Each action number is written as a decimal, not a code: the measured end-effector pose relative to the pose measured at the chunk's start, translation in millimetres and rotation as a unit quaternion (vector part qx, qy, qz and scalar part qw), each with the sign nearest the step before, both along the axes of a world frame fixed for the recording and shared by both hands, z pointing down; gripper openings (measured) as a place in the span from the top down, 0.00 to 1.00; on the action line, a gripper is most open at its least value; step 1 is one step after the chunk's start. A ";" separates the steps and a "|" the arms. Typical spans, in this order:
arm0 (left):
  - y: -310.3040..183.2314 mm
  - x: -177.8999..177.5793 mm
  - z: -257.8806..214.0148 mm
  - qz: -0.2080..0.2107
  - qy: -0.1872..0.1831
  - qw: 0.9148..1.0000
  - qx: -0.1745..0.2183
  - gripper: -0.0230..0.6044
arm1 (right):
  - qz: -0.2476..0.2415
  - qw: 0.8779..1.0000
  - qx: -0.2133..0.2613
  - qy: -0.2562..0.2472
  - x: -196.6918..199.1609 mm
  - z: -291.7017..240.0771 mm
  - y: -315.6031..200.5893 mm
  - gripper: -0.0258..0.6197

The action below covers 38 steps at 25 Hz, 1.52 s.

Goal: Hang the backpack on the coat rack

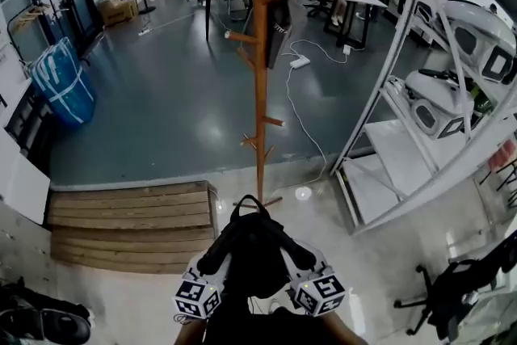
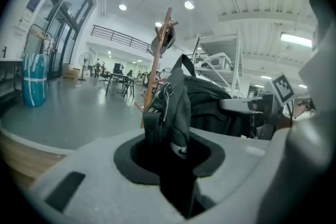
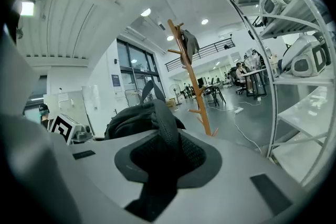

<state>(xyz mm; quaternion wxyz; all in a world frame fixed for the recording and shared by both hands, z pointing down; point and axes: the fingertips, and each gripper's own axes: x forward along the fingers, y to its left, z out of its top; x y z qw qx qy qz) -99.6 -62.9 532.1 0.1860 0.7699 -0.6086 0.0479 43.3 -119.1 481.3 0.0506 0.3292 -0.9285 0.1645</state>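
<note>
1. At the foot of the coat rack [image 1: 260, 93], out in front of the person, the backpack [image 1: 254, 250] is carried in the air between both claws. It is near the pole's base but not touching it.
2. The left claw [image 2: 170, 136] is pinched narrow on a side strap beside a zipper pull. The right claw [image 3: 165, 149] is clamped on the padded mesh shoulder strap. Neither is empty.
3. The top loop [image 1: 251, 198] points toward the pole, and that's the part I'd expect has to catch a peg.
4. Watch that loop: it's soft and neither claw holds it, so it could fold flat and miss a peg.
5. A dark item [image 1: 277, 24] already hangs on the upper pegs. Crowd it and it may get knocked off.
6. The pole is slim, so a shove from the bag could rock it.
7. Both grips are on strap fabric only, and the load could slip through as it's lifted.
</note>
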 end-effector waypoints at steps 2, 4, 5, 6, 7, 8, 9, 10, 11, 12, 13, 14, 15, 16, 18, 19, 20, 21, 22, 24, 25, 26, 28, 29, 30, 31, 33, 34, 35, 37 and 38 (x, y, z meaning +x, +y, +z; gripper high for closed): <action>-15.2 -14.6 3.6 0.018 0.005 1.000 -0.002 0.78 | 0.014 1.000 -0.002 0.002 -13.1 3.1 -10.0 0.84; -29.9 -27.3 5.6 0.033 0.006 0.999 -0.005 0.78 | 0.027 1.000 -0.007 0.002 -24.9 5.8 -20.1 0.84; -37.5 -33.4 6.5 0.040 0.006 0.999 -0.006 0.78 | 0.033 0.999 -0.010 0.002 -30.5 7.4 -25.6 0.84; -45.2 -39.6 7.5 0.046 0.006 0.999 -0.007 0.78 | 0.038 0.999 -0.013 0.002 -36.2 9.0 -31.2 0.84; -53.0 -45.8 8.7 0.052 0.006 0.999 -0.007 0.78 | 0.044 0.999 -0.014 0.001 -42.0 10.7 -37.0 0.84; -60.9 -52.2 10.3 0.058 0.006 0.998 -0.008 0.78 | 0.049 0.999 -0.015 0.001 -47.9 12.7 -42.9 0.84; -68.7 -58.5 12.3 0.064 0.006 0.998 -0.009 0.78 | 0.053 0.998 -0.016 0.001 -53.9 15.0 -48.8 0.84; -76.3 -64.6 14.5 0.069 0.006 0.998 -0.011 0.78 | 0.058 0.998 -0.018 0.001 -59.8 17.4 -54.4 0.84; -83.4 -70.3 17.0 0.075 0.006 0.997 -0.013 0.78 | 0.063 0.998 -0.020 0.001 -65.3 19.6 -59.6 0.84; -90.2 -75.7 19.4 0.080 0.006 0.997 -0.015 0.78 | 0.068 0.997 -0.022 0.002 -70.5 21.6 -64.6 0.84; -97.0 -80.9 21.6 0.086 0.005 0.996 -0.017 0.78 | 0.073 0.997 -0.024 0.002 -75.3 23.8 -69.7 0.84; -103.8 -85.8 23.8 0.091 0.005 0.996 -0.018 0.78 | 0.079 0.997 -0.026 0.002 -79.8 26.0 -74.8 0.84; -110.5 -90.3 26.0 0.097 0.004 0.995 -0.019 0.78 | 0.085 0.996 -0.027 0.002 -83.8 28.4 -79.9 0.84; -116.9 -94.6 28.5 0.102 0.003 0.995 -0.020 0.78 | 0.090 0.995 -0.028 0.002 -87.7 31.2 -84.8 0.84; -129.1 -103.4 34.6 0.111 0.002 0.994 -0.021 0.78 | 0.100 0.995 -0.031 0.002 -95.7 37.5 -94.4 0.84; -135.1 -108.0 37.8 0.115 0.001 0.993 -0.022 0.78 | 0.103 0.994 -0.032 0.002 -100.1 40.7 -99.2 0.84; -141.2 -112.5 41.2 0.119 0.001 0.993 -0.022 0.78 | 0.107 0.994 -0.033 0.002 -104.5 44.2 -103.8 0.84; -146.9 -116.7 45.0 0.124 0.001 0.992 -0.023 0.78 | 0.110 0.993 -0.035 0.003 -108.8 48.1 -108.0 0.84; -152.3 -120.6 49.4 0.128 0.001 0.991 -0.024 0.78 | 0.114 0.993 -0.036 0.003 -112.9 52.7 -111.9 0.84; -163.1 -127.7 58.7 0.137 0.001 0.990 -0.028 0.78 | 0.123 0.992 -0.039 0.004 -120.0 62.2 -120.0 0.84; -169.2 -130.7 63.0 0.141 0.001 0.990 -0.030 0.78 | 0.128 0.991 -0.040 0.004 -123.0 66.6 -124.8 0.84; -175.4 -133.2 67.3 0.144 0.001 0.989 -0.032 0.78 | 0.132 0.990 -0.042 0.004 -125.4 70.8 -129.6 0.84; -185.7 -136.5 76.0 0.150 0.003 0.988 -0.038 0.78 | 0.139 0.989 -0.048 0.003 -128.9 79.7 -137.8 0.84; -189.6 -137.9 80.2 0.152 0.004 0.988 -0.041 0.78 | 0.141 0.989 -0.051 0.003 -130.5 84.1 -141.0 0.84; -193.3 -139.0 83.9 0.153 0.005 0.987 -0.044 0.78 | 0.144 0.988 -0.054 0.002 -131.7 88.0 -144.1 0.84; -197.2 -140.0 86.9 0.155 0.006 0.987 -0.046 0.78 | 0.146 0.988 -0.057 0.003 -132.8 91.0 -147.5 0.84; -206.2 -142.0 91.0 0.159 0.008 0.986 -0.049 0.78 | 0.150 0.987 -0.059 0.003 -135.1 95.4 -155.5 0.84; -211.1 -143.4 93.3 0.160 0.009 0.986 -0.050 0.78 | 0.152 0.986 -0.060 0.002 -136.7 97.5 -159.8 0.84; -216.1 -144.8 96.0 0.162 0.010 0.985 -0.052 0.78 | 0.154 0.986 -0.060 0.002 -138.4 99.8 -164.0 0.84; -225.2 -146.3 102.1 0.166 0.011 0.985 -0.055 0.78 | 0.159 0.985 -0.061 0.001 -140.8 105.0 -171.5 0.84; -229.2 -146.5 105.2 0.168 0.012 0.984 -0.056 0.78 | 0.161 0.985 -0.063 0.000 -141.3 107.9 -174.7 0.84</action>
